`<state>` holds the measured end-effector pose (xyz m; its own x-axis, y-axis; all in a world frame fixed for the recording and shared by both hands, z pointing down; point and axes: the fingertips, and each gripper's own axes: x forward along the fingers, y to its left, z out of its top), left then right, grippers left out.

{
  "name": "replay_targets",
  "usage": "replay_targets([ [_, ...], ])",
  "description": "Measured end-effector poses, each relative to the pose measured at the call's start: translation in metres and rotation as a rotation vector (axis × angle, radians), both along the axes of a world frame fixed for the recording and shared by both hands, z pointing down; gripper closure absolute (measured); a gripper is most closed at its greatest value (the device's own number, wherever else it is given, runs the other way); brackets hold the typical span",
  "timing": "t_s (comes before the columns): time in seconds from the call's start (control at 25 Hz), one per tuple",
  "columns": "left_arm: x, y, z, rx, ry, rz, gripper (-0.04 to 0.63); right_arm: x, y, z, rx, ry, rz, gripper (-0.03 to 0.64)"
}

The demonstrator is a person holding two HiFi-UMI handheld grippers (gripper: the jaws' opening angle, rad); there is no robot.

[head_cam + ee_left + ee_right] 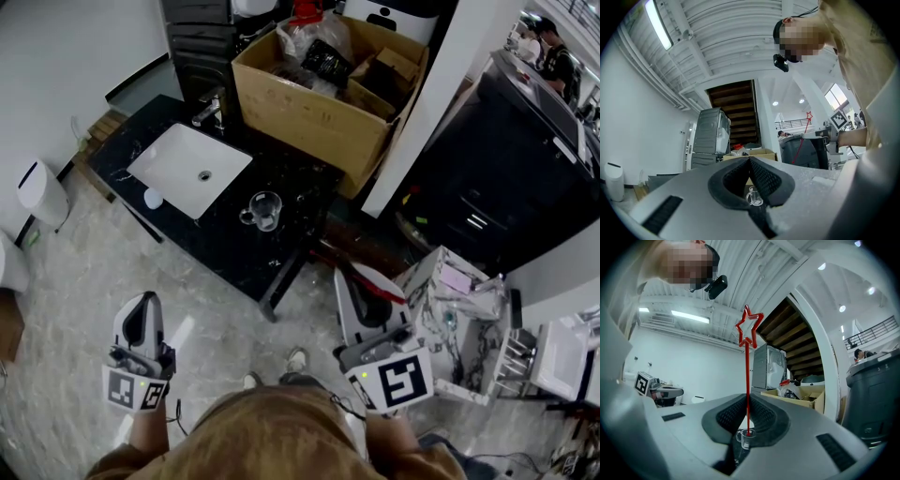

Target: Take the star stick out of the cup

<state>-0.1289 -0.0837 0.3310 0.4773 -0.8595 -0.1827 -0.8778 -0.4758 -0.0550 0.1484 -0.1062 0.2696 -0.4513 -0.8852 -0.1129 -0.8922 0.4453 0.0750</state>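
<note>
At the far left of the head view a white bin is standing on the pale floor; nearer the person, the left gripper is hanging over that floor, well apart from the counter; in the left gripper view its jaws are lying pressed together with nothing between them, the left gripper pointing toward the cup far beyond its tips.

Moving right, a white sink is sitting in the black counter; the clear cup is standing upright on the counter just beside the sink's right edge, and nothing is showing inside it; behind it a cardboard box is resting on the counter's far end.

Further right, the right gripper is hovering past the counter's near edge, well apart from the cup; its jaws are clamping the star stick, which is lying slantwise across its tips in the head view. In the right gripper view the right gripper is pinching the star stick low on its thin red shaft; the shaft is rising straight up from the pads with the red star outline at its top; the cup is showing far below the jaws, in line with the stick's lower end.
</note>
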Motion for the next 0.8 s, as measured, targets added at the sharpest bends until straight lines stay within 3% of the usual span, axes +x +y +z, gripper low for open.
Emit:
replay_targets([
  [0.8, -0.005, 0.01, -0.009, 0.012, 0.025, -0.001, 0.594, 0.002, 0.017, 0.002, -0.018, -0.008, 0.011, 0.603],
])
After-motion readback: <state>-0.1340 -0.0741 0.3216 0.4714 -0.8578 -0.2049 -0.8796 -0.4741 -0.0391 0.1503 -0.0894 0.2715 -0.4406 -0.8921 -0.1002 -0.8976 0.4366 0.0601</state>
